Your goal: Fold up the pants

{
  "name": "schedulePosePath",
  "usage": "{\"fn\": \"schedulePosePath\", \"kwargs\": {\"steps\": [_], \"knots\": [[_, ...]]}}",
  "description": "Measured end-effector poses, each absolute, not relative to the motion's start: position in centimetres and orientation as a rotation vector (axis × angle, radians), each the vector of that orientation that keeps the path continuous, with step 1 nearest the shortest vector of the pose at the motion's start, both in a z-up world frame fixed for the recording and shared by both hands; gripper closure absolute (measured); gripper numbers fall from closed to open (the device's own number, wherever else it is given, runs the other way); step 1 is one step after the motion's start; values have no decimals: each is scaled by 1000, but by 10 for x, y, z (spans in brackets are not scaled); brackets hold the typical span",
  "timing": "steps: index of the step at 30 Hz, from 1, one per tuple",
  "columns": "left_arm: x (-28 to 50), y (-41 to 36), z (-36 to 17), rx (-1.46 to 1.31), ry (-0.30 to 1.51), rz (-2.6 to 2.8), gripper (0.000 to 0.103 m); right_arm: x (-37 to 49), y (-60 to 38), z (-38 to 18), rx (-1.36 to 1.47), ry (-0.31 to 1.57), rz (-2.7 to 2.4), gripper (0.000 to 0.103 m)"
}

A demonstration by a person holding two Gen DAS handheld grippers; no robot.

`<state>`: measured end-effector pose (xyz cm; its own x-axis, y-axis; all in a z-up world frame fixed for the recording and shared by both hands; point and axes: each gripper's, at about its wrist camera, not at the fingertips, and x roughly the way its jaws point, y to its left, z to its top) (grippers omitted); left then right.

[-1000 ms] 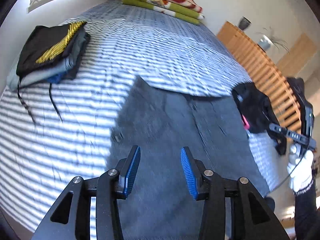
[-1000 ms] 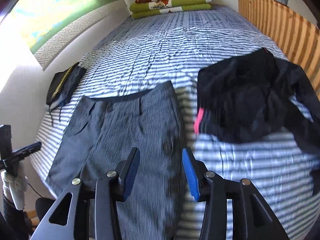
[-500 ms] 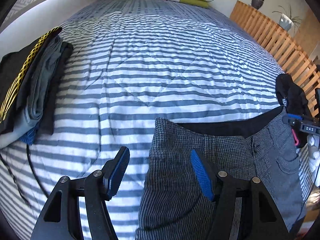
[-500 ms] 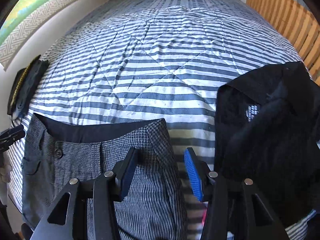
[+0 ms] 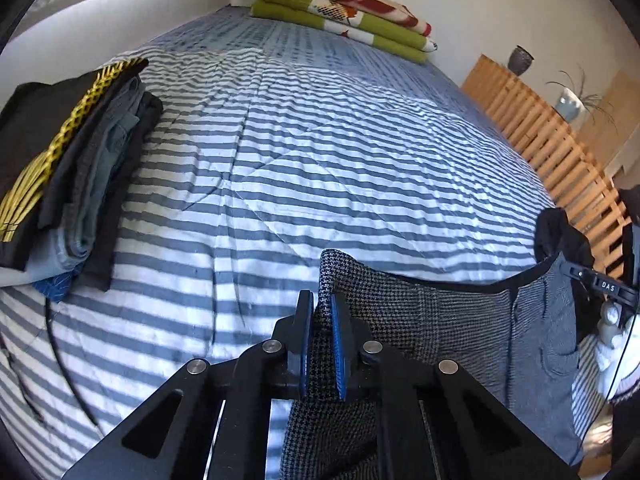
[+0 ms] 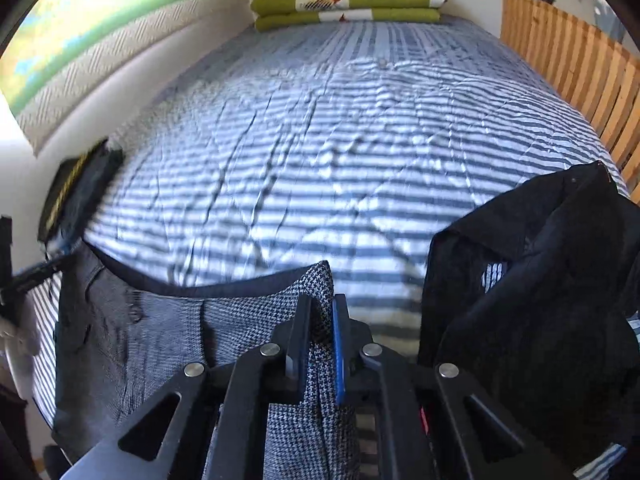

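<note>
Grey houndstooth pants lie at the near edge of a blue-and-white striped bed, waistband toward the pillows. My left gripper is shut on the waistband's left corner, which stands pinched up between the blue pads. In the right wrist view my right gripper is shut on the opposite corner of the same pants. The waistband hangs in a shallow curve between the two corners. The right gripper's body and a gloved hand show at the left wrist view's right edge.
A stack of folded dark clothes with a yellow pattern sits on the bed's left side. A crumpled black garment lies right of the pants. Folded green and red blankets rest at the head. A wooden slatted rail runs along the right.
Both grippers came down to the waistband and went from open to shut on its two corners. The corners are now lifted slightly off the bed.
</note>
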<state>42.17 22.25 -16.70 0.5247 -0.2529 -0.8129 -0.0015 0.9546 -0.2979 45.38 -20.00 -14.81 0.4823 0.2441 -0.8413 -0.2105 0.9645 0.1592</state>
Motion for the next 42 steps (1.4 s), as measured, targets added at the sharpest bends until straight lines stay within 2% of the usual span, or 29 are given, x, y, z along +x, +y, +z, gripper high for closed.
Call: {"fn": "schedulePosePath", "kwargs": {"steps": [3, 7, 8, 11, 12, 13, 16, 17, 22, 27, 33, 36, 39, 40, 41, 42], "knots": [[439, 210, -195, -235, 1080, -94, 92, 477, -199, -177, 24, 1085, 189, 101], [435, 219, -198, -283, 1092, -75, 83, 485, -202, -192, 57, 1134, 196, 103], [428, 223, -190, -285, 1080, -72, 80, 483, -206, -189, 76, 1135, 205, 100], [395, 234, -163, -270, 1051, -72, 79, 465, -215, -170, 63, 1104, 200, 83], [380, 238, -155, -276, 1047, -85, 78, 454, -220, -162, 78, 1101, 217, 80], [363, 242, -147, -279, 1040, -89, 75, 443, -224, -157, 93, 1103, 239, 80], [299, 256, -124, -297, 1011, -94, 53, 397, -229, -142, 90, 1119, 315, 79], [273, 259, -117, -301, 999, -89, 49, 377, -227, -138, 71, 1123, 344, 79], [168, 258, -108, -335, 1001, -65, 49, 281, -209, -133, -66, 1135, 439, 75], [91, 182, -117, -290, 1054, -239, 49, 211, -215, -146, -118, 1137, 408, 65], [56, 85, -142, -235, 1111, -416, 48, 167, -240, -167, -116, 1204, 348, 64], [49, 48, -150, -138, 1133, -442, 48, 161, -252, -169, -106, 1177, 309, 49], [53, 26, -159, -48, 1146, -427, 49, 160, -255, -173, -95, 1181, 319, 46], [56, 26, -161, -47, 1152, -420, 53, 161, -255, -177, -112, 1188, 328, 46], [58, 26, -163, -62, 1157, -428, 68, 161, -253, -180, -130, 1196, 339, 46], [60, 26, -165, -67, 1165, -432, 72, 159, -252, -183, -134, 1203, 350, 46]]}}
